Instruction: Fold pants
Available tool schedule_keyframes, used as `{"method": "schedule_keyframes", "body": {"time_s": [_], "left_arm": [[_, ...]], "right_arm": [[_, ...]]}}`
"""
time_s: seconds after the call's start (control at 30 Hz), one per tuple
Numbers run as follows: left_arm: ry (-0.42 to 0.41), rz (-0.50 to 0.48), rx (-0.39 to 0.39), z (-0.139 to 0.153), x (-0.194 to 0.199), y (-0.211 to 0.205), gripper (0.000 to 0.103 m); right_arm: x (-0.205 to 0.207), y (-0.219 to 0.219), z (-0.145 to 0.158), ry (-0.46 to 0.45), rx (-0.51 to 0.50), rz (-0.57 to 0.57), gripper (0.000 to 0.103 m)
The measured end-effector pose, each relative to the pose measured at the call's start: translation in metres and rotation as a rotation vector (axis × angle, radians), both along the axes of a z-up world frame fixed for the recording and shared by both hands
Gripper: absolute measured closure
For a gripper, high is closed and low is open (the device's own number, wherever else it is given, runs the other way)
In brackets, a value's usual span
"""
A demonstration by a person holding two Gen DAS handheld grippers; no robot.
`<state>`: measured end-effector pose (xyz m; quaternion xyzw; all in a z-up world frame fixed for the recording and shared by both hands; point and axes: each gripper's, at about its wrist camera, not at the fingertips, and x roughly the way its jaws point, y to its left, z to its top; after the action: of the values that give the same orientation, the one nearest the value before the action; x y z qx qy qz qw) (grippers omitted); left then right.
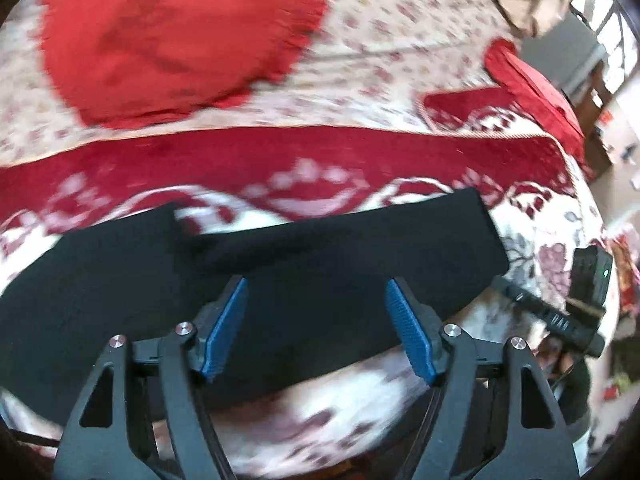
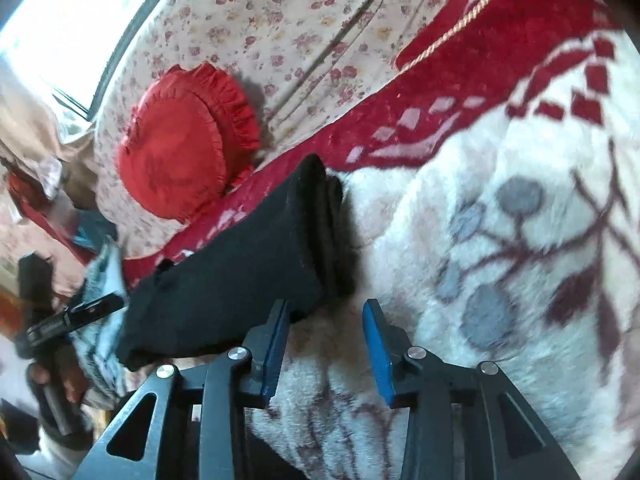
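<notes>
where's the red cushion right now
In the right wrist view the cushion lies upper left on the floral sheet, just beyond the black pants.

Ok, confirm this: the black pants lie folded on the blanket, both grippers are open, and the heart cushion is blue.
One thing is wrong: the heart cushion is red, not blue, as the right wrist view shows. The rest stands: the black pants lie folded on the blanket, and the left gripper and right gripper are open.

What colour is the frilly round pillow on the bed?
The round pillow is bright red with a ruffled edge. It shows best in the right wrist view.
</notes>
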<state>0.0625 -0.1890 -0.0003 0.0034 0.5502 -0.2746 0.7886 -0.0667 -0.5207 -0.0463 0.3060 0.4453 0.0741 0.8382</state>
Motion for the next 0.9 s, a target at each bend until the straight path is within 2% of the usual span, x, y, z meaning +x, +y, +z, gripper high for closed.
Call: {"method": "schedule_keyframes", "body": {"time_s": [0.13,0.23,0.37,0.57,0.6,0.7,0.77,0.83,0.87,0.9], "left_arm": [[0.052,-0.102,-0.065,-0.011,0.018,-0.06,0.031],[0.052,-0.177,-0.058,-0.019,0.028,-0.109,0.031],[0.06,-0.285,-0.018,-0.032,0.036,-0.167,0.031],[0.096,-0.356,0.067,-0.053,0.039,-0.215,0.031],[0.09,-0.365,0.075,-0.055,0.036,-0.221,0.031],[-0.026,-0.413,0.165,-0.06,0.019,-0.234,0.03],[-0.089,-0.433,0.195,-0.06,0.009,-0.236,0.032],[-0.091,-0.417,0.184,-0.059,0.009,-0.231,0.044],[-0.085,-0.404,0.178,-0.057,0.012,-0.228,0.049],[-0.075,-0.39,0.166,-0.054,0.015,-0.224,0.06]], "right_arm": [[0.001,0.002,0.001,-0.025,0.025,0.012,0.061],[0.004,0.001,-0.001,-0.025,0.033,0.004,0.061],[-0.004,0.0,-0.003,-0.04,0.034,0.021,0.061],[0.001,0.0,-0.012,-0.092,0.064,0.011,0.058],[0.002,0.0,-0.013,-0.102,0.069,0.008,0.058],[0.008,0.001,-0.019,-0.142,0.106,0.007,0.058],[0.012,-0.001,-0.022,-0.156,0.127,0.009,0.064],[0.014,-0.001,-0.023,-0.152,0.141,0.006,0.078],[0.016,-0.001,-0.024,-0.152,0.168,-0.003,0.081],[0.018,-0.001,-0.021,-0.151,0.172,-0.01,0.084]]}}
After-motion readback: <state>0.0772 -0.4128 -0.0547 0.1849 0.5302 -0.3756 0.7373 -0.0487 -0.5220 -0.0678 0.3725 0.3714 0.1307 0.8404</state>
